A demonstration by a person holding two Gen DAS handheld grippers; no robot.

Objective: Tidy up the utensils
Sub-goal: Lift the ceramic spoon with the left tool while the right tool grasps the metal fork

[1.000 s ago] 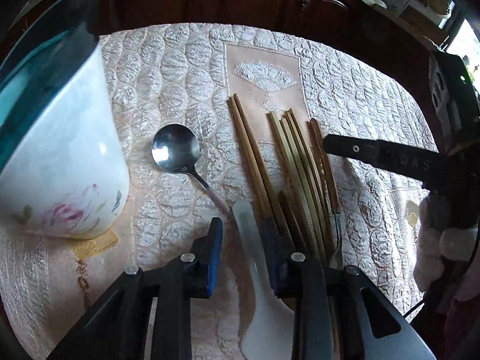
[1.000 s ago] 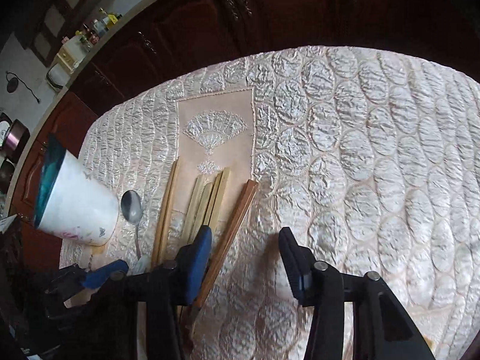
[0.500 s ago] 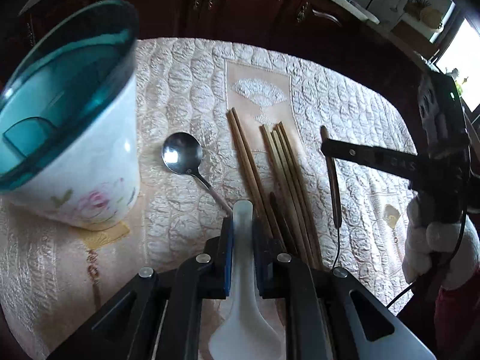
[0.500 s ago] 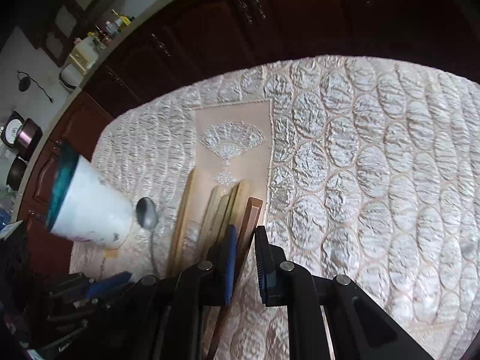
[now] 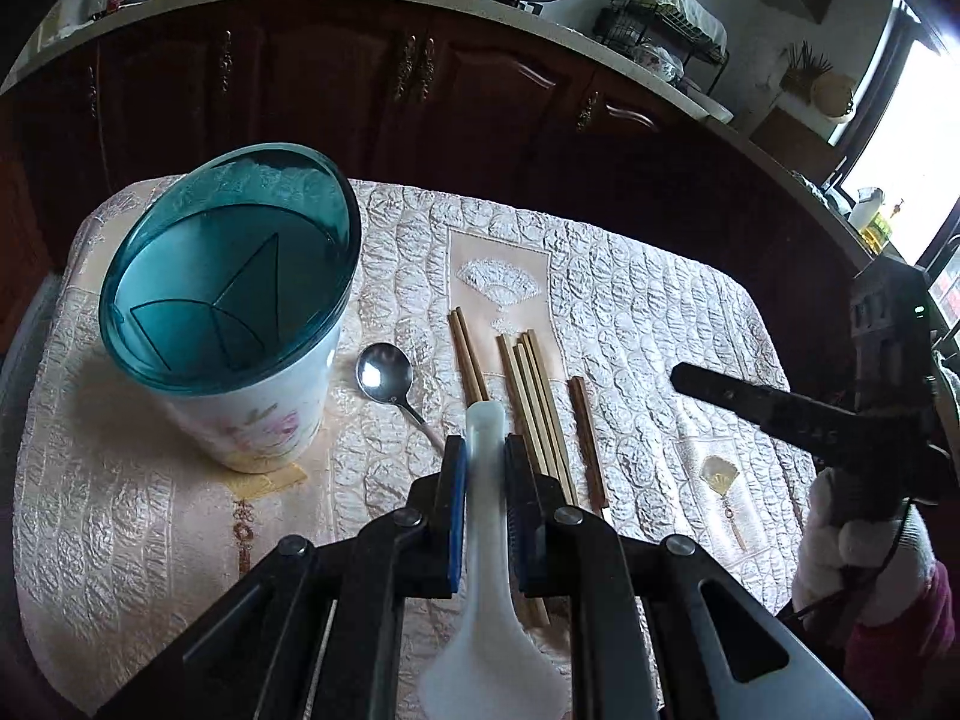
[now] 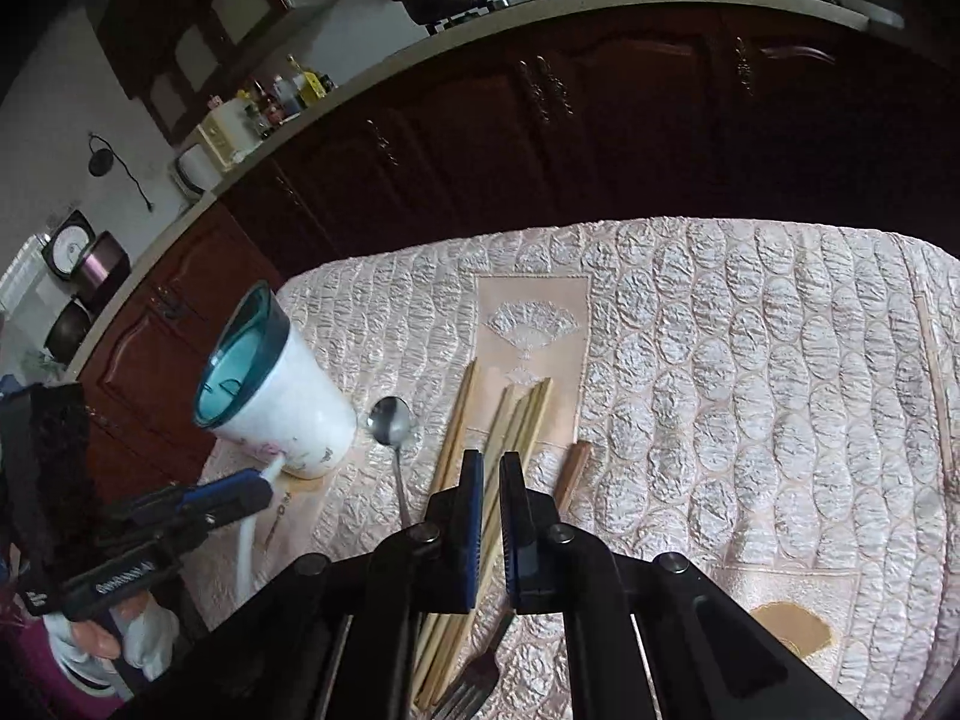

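Note:
My left gripper [image 5: 485, 450] is shut on a white ceramic spoon [image 5: 487, 576] and holds it above the cloth, handle pointing forward. The white holder cup with a teal rim [image 5: 240, 312] stands to its left; it also shows in the right wrist view [image 6: 273, 396]. My right gripper [image 6: 491, 471] is shut, with nothing visibly held, above the chopsticks [image 6: 516, 420]. A metal spoon [image 5: 384, 375], several light wooden chopsticks [image 5: 534, 396] and a brown-handled fork [image 5: 585, 438] lie on the cloth. The fork's tines [image 6: 471, 684] show under the right gripper.
The table carries a quilted pink cloth [image 5: 660, 324] with a fan-embroidered panel [image 5: 498, 282]. Dark wooden cabinets [image 5: 420, 90] stand close behind the table's far edge. The right gripper's body [image 5: 840, 420] is at the table's right side.
My left gripper closed on the white spoon and lifted it. My right gripper closed on the brown-handled fork, which now lies on the cloth; both cameras rose.

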